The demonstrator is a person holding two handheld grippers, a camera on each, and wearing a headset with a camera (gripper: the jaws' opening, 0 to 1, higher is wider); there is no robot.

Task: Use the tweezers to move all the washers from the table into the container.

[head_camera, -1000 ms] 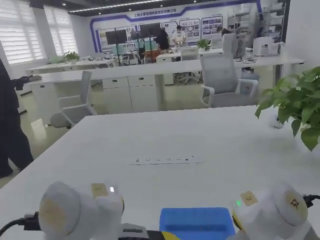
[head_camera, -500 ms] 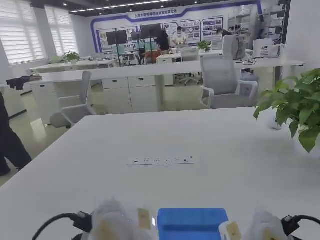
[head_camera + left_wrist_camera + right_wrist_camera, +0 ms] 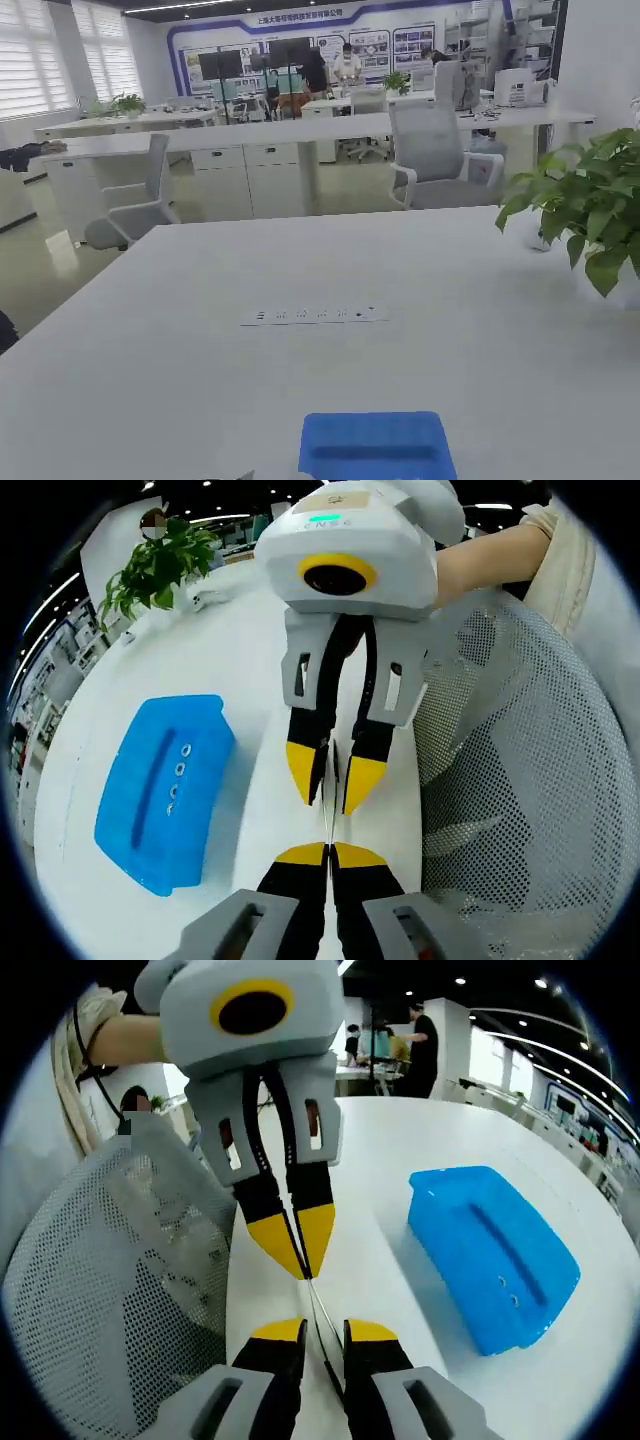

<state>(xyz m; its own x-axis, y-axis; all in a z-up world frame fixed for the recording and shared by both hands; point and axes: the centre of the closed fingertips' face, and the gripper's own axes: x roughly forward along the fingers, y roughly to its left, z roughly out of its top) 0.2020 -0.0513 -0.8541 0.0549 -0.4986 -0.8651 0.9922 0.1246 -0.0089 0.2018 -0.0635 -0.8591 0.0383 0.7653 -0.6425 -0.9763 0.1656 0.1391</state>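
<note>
The blue container [image 3: 375, 445] lies at the table's near edge. In the left gripper view it [image 3: 165, 780] holds several small washers [image 3: 178, 775] in its middle groove; a few washers [image 3: 505, 1290] show in the right gripper view too, inside the container [image 3: 490, 1260]. The two grippers face each other tip to tip beside the container. My left gripper [image 3: 327, 855] is shut on thin metal tweezers [image 3: 328, 820]; it appears opposite as the left gripper [image 3: 303, 1250]. My right gripper [image 3: 325, 1332] has its jaws slightly apart around the tweezers [image 3: 322, 1335]; the left gripper view shows it as the right gripper [image 3: 335, 778].
A white table [image 3: 330, 370] carries a power strip [image 3: 312, 315] at its middle and a potted plant [image 3: 590, 210] on the right. A grey mesh chair back [image 3: 510, 780] sits close behind the grippers. Desks, chairs and people stand far off.
Both grippers have dropped out of the bottom of the head view. The head camera has shifted slightly, and the person at the left edge has moved off.
</note>
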